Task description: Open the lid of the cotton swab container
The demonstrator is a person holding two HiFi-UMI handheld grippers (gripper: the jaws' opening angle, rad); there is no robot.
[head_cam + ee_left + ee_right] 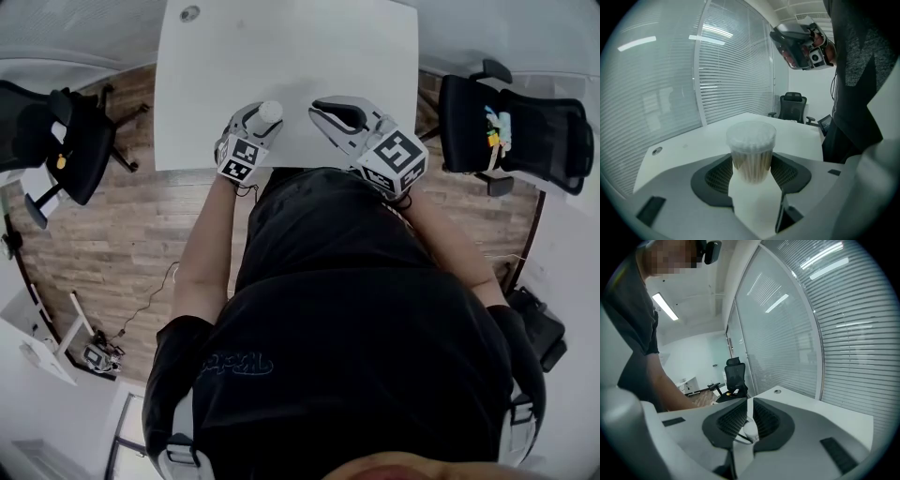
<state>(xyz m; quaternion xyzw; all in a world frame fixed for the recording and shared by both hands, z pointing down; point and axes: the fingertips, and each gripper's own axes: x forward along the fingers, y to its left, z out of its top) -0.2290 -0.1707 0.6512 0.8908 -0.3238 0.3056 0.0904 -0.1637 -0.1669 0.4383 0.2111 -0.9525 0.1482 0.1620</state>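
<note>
A clear round cotton swab container (270,113) with its frosted lid (751,135) on stands upright between the jaws of my left gripper (260,122), above the near edge of the white table (281,47). In the left gripper view the pads press on both sides of the container (751,161), which is packed with swabs; my left gripper (751,174) is shut on it. My right gripper (330,109) hovers to the right of it, a short way apart. Its jaws are shut in the right gripper view, with nothing held between them (749,422).
A black office chair (56,141) stands left of the table, another (516,131) with coloured items on it at the right. A round cable grommet (189,13) sits in the far left of the tabletop. A glass wall with blinds (717,70) runs behind the table.
</note>
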